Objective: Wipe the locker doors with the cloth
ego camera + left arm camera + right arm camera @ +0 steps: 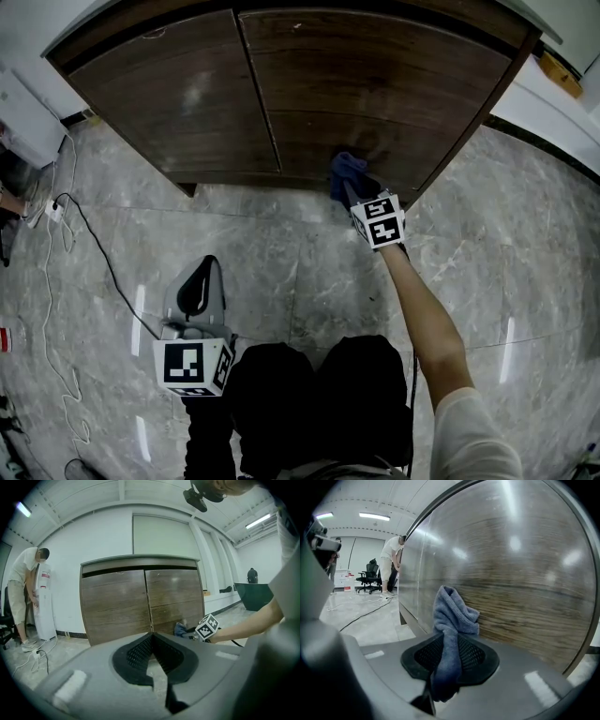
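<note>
Head view. The right gripper (351,187) is held out ahead on a straight bare arm. Its jaws are clamped on a blue cloth (345,169). The cloth bunches just past the tips, up against the low part of the locker's right door (375,75), near that door's bottom edge. The left door (178,94) lies off to the left of this gripper. Both doors are shut, so the inside of the locker cannot be seen. The left gripper (208,267) hangs low and close to the body over the marble floor (281,272), well apart from the locker. A black cable (98,248) runs across the floor to its left.

Left gripper view. The jaws of the left gripper (151,638) meet at the tips with nothing between them. Straight ahead stands the locker (140,564) with its 2 brown doors closed. Ahead and to the right, the right gripper's marker cube (207,626) sits just behind the cloth (180,629), low on the right door. Far left, a person (23,592) stands at a white water dispenser (44,602).

Right gripper view. The right gripper (449,645) pinches the cloth (452,616) at its middle. 1 end stands up beyond the tips against the wood-grain door (525,583), and the other hangs back between the jaws. To the left in the distance are a person (391,564) and an office chair (370,576).
</note>
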`<action>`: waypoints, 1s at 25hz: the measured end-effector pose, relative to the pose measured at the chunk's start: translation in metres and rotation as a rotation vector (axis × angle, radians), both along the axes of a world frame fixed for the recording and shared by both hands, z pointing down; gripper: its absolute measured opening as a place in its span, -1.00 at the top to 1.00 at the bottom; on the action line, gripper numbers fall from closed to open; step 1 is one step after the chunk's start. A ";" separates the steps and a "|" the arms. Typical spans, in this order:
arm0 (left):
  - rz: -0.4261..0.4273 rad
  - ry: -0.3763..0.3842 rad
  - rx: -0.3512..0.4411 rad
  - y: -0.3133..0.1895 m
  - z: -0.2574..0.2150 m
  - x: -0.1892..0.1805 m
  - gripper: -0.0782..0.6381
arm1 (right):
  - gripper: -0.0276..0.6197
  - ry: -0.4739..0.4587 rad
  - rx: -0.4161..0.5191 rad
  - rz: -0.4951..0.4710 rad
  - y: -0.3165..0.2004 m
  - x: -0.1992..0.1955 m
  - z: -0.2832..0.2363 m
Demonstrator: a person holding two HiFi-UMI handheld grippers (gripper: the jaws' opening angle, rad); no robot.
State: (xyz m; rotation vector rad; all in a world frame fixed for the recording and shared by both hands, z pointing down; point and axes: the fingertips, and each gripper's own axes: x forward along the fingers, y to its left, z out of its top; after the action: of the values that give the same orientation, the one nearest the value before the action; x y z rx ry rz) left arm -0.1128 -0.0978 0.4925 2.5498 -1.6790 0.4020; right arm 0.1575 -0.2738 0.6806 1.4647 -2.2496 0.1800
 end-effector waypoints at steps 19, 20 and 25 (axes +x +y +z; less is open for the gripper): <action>-0.005 0.009 -0.010 0.007 0.001 -0.007 0.78 | 0.64 -0.017 0.218 -0.050 -0.010 -0.029 -0.167; -0.006 0.009 -0.010 0.008 0.001 -0.008 0.78 | 0.64 -0.020 0.235 -0.056 -0.011 -0.031 -0.178; -0.013 0.019 -0.005 0.012 -0.002 -0.012 0.78 | 0.64 -0.022 0.292 -0.077 -0.014 -0.038 -0.222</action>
State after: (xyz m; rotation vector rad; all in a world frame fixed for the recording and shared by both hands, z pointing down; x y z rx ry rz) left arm -0.1250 -0.0862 0.4903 2.5297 -1.6850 0.3798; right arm 0.1190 -0.2881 0.4586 1.5196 -2.4245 -0.1640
